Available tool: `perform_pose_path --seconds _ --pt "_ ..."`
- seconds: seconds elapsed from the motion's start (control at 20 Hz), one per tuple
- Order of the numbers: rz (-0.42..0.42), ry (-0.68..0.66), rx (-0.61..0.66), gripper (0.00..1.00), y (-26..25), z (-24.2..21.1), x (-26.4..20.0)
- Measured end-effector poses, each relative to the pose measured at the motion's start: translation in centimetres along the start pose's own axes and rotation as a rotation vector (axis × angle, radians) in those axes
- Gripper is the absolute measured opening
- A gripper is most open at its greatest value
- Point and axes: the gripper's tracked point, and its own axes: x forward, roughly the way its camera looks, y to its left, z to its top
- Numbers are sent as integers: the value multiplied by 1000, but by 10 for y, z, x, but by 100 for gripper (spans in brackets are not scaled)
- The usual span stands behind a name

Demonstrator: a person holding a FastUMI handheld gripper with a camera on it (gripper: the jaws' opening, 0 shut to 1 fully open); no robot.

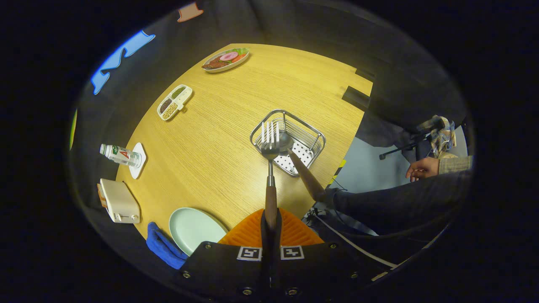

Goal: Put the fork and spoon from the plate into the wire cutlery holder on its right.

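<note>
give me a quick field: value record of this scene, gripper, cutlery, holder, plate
hand-held gripper: shut on the fork's wooden handle
fork: held, tines up, out over the holder's near rim
spoon: leaning in the holder, handle sticking out toward the table edge
wire cutlery holder: on the wooden table, beyond the fingers
plate: pale green, no cutlery on it, beside the fingers

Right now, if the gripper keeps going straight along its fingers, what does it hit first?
The gripper, shut on the fork, points its tines at the wire cutlery holder, where the spoon already leans. Likely the tines meet the holder's near rim or the spoon's bowl first; depth is unclear.
</note>
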Motion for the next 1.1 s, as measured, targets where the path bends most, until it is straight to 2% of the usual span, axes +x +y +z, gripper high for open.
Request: perform_pose_path --seconds 0.3,0.5,0.85,0.95,1.0,1.1 --pt "-41 92 -14 2 -8 1 7" --pt "-87 97 -51 6 -15 13 16" --pt "-79 72 -58 12 -7 27 10" --pt "-66 36 -60 34 -3 36 6" --pt "-74 25 -72 54 -3 38 4" --pt "-72 8 -98 66 1 41 0"
